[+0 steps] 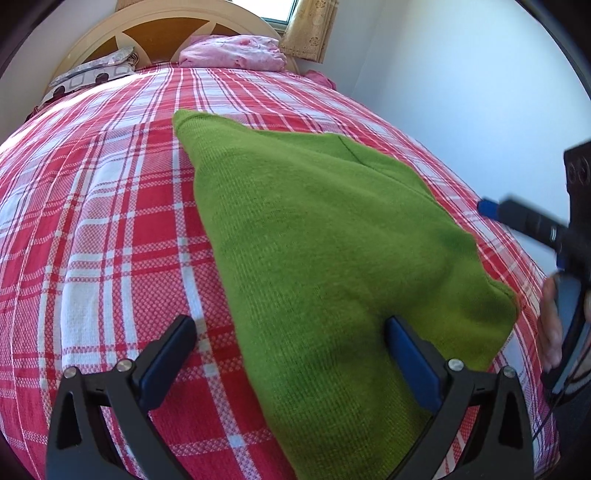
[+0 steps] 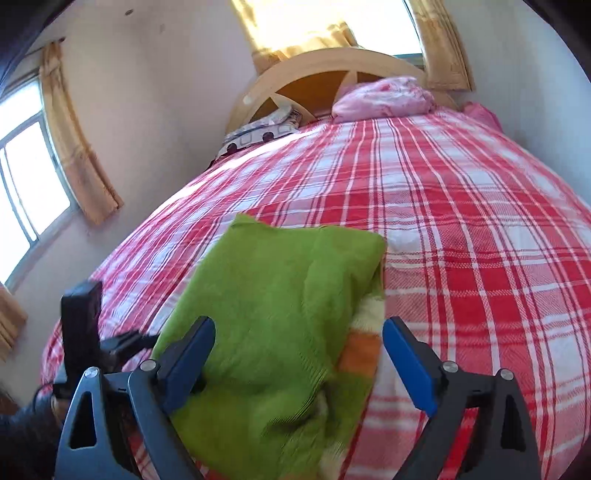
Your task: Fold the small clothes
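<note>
- The left gripper [image 1: 290, 354] has its jaws spread wide and released; the left blue pad hangs over the plaid bedspread [image 1: 110, 206], while the right pad rests at the surface of the green knit garment [image 1: 332, 240].
- That garment lies folded on the bed, reaching from between the left jaws away ahead of them toward the headboard [image 1: 110, 33], its far corner pointing up the bed.
- The right gripper [image 2: 299, 354] is likewise released, jaws wide apart; the green knit garment [image 2: 280, 295] fills the space between them and runs on ahead.
- Just inside the right jaw of that gripper, a cream and orange striped layer [image 2: 364, 347] shows at the garment's edge.
- Far ahead of both sets of jaws, a pink bundle of fabric [image 1: 232, 51] and a patterned pillow [image 1: 88, 74] lie against the headboard.
</note>
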A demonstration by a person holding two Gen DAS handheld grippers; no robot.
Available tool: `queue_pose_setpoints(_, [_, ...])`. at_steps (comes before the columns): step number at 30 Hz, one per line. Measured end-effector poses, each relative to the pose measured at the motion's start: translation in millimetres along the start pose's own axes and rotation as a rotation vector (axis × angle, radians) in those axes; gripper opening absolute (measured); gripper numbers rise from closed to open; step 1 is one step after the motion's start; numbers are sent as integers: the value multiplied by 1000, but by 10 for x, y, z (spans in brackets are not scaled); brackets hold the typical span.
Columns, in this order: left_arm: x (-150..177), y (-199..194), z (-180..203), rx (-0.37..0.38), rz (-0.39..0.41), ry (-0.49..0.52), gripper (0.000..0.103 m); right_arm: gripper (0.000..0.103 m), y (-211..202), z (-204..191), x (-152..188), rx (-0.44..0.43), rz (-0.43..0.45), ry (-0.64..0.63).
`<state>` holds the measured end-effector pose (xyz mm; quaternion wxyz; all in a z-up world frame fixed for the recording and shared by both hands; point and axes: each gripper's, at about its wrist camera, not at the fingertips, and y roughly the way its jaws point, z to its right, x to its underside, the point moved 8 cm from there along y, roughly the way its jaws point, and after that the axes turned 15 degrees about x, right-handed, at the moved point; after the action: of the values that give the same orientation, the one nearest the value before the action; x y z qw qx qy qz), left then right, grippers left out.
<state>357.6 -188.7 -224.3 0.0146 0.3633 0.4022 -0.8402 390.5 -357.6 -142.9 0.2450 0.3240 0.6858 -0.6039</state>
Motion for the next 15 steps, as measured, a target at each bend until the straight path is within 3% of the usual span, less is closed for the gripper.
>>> queue_pose_setpoints(2, [-1,-3,1,4,2,-1,103,93,213,157,-80,-5,-44,67])
queue_pose_setpoints(7, [7,-3,17,8,5,-5,103,93,720,328,-139,-118,-187,198])
queue_pose_setpoints(12, [-1,-3,6,11,5,-6,103,93,977,353,-197,-264,-252,305])
queue_pose_setpoints(15, [-5,3,9,13,5,-5,103,93,1067,303,-249,-280,-260,299])
